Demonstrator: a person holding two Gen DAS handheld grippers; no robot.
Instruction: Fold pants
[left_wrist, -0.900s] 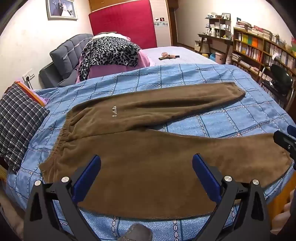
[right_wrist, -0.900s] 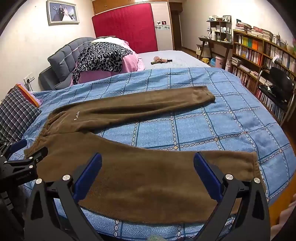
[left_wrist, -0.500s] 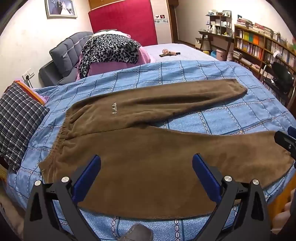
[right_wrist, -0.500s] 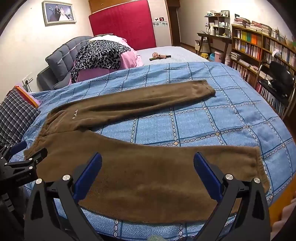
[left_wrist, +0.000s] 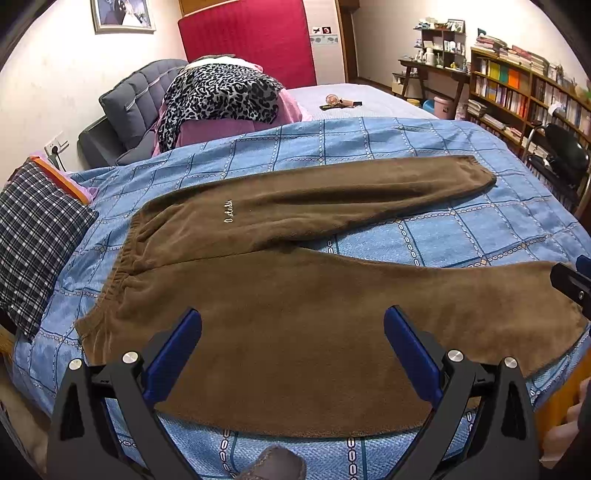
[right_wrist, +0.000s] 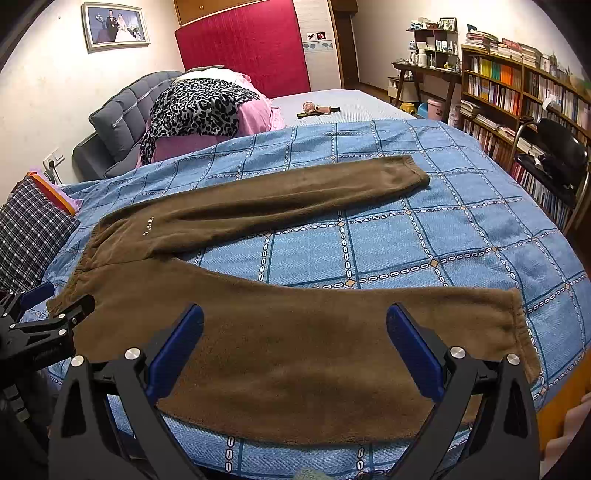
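Note:
Brown fleece pants (left_wrist: 280, 295) lie spread flat on the blue checked bedspread (left_wrist: 461, 236), waistband to the left, both legs running right and splayed apart. They also show in the right wrist view (right_wrist: 295, 332). My left gripper (left_wrist: 292, 339) is open and empty, hovering over the near leg by the hip. My right gripper (right_wrist: 294, 339) is open and empty, over the near leg toward its cuff (right_wrist: 517, 321). Each gripper shows at the edge of the other's view, the right (left_wrist: 572, 284) and the left (right_wrist: 40, 332).
A plaid pillow (left_wrist: 33, 240) lies at the left. A leopard-print cloth on pink bedding (left_wrist: 221, 96) and a grey headboard (left_wrist: 129, 103) are at the back. Bookshelves (right_wrist: 517, 85) and a black chair (right_wrist: 557, 162) stand at the right. The bed's near edge is just below the grippers.
Both grippers have edged slightly forward over the near leg and tilted down a little. The pants have not moved. Both grippers stay open.

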